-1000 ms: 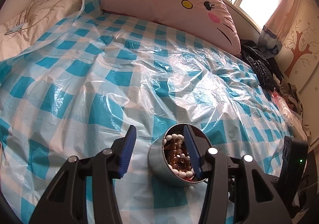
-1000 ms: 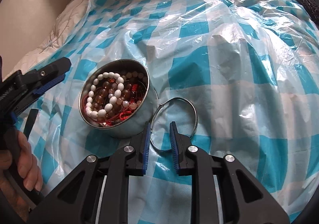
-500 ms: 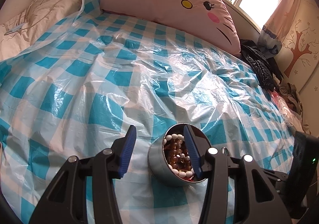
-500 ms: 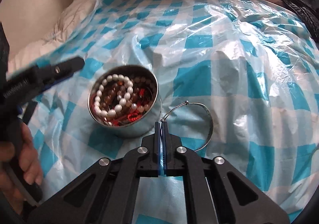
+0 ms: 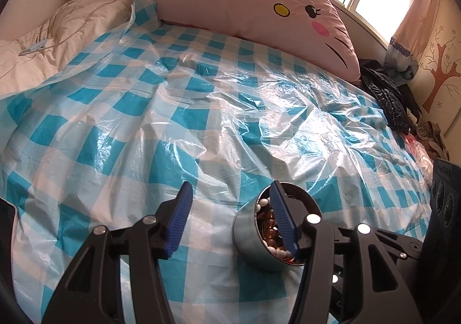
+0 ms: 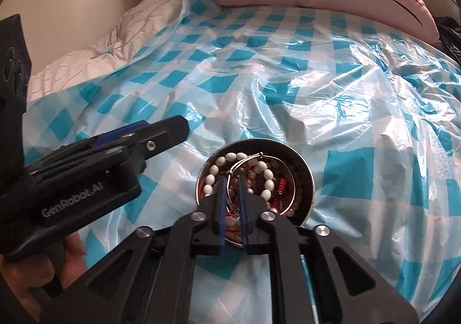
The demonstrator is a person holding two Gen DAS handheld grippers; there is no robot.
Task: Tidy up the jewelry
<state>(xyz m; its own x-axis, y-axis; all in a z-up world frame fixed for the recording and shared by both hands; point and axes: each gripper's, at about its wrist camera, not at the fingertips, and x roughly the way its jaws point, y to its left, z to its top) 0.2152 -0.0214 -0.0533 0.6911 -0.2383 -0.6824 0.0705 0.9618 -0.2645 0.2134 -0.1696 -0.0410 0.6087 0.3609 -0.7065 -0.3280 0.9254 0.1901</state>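
A round metal tin [image 6: 306,177] full of bead bracelets stands on the blue-checked plastic sheet [image 6: 331,93]. A thin silver bangle [image 6: 260,154] lies across the beads inside it, over a white bead bracelet [image 6: 269,177]. My right gripper [image 6: 231,180] hovers over the tin's near side. Its jaws are opening, with the bangle's wire running loose between the pads. My left gripper [image 5: 230,188] is also opening and holds nothing. Its right finger overlaps the tin [image 5: 247,234] in its own view. From the right wrist, the left gripper [image 6: 161,131] sits left of the tin, apart from it.
A pink cat-face cushion [image 5: 253,4] lies along the far side of the bed, under a window. A beige quilt [image 5: 57,35] is bunched at far left and dark clothing [image 5: 386,96] at far right. A person's hand [image 6: 43,266] holds the left gripper.
The right gripper shut on the bangle beside the tin, carried it up and over into the tin, and has parted its jaws. The left gripper's jaws have widened slightly.
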